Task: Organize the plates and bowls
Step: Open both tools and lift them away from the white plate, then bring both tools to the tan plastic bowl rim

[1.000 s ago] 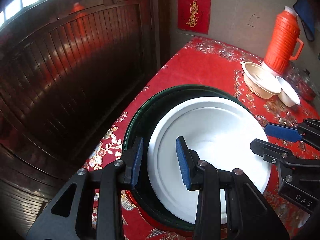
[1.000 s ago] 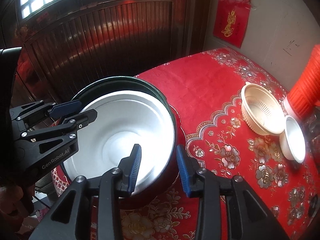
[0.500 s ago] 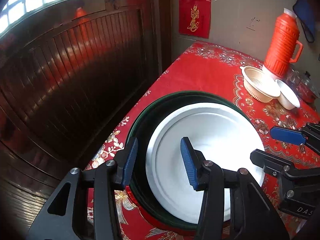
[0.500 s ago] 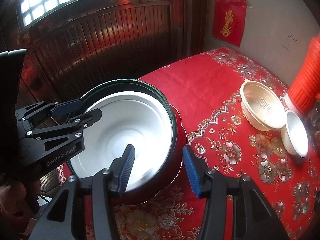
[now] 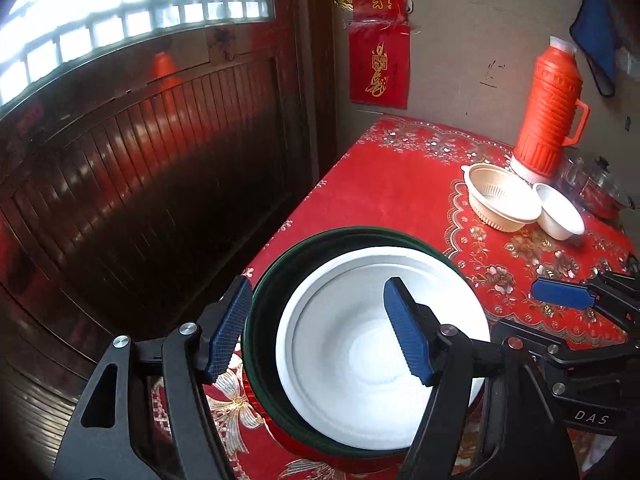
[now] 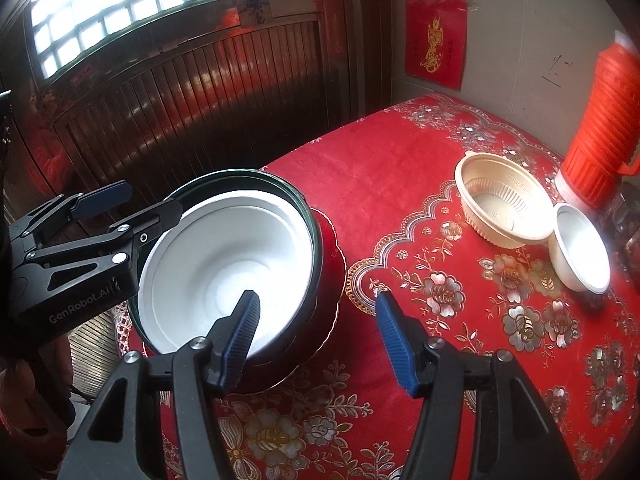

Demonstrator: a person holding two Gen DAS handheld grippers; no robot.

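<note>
While both grippers hang wide apart over the near corner of the table (image 6: 400,184), nothing's held: left gripper (image 5: 316,328) has its jaws spread, one pad outside the dark green rim and one over the white plate (image 5: 376,348), empty; right gripper (image 6: 316,324) likewise spread, one pad above the plate's near edge, the other over bare red cloth, also empty. White plate sits nested inside the big green-rimmed bowl (image 6: 312,216), which itself rests on what looks like a red dish w/ a scalloped gold edge, close to the table's edge by the wooden door (image 5: 160,184). So that stack reads as done, or nearly. Still loose at the far side: beige bowl (image 6: 504,200) and small white bowl (image 6: 580,248), touching or just beside each other, right next to the orange flask (image 6: 600,136), well apart from the stack. Looks like the between-steps bit, grippers free and ready for the next pick. Next move prob. calls for the right gripper to reach across to the beige bowl, straddle its thin rim w/ one pad inside and one outside, and clamp. Mind the flask close behind, and the small bowl so near it could get nudged.
</note>
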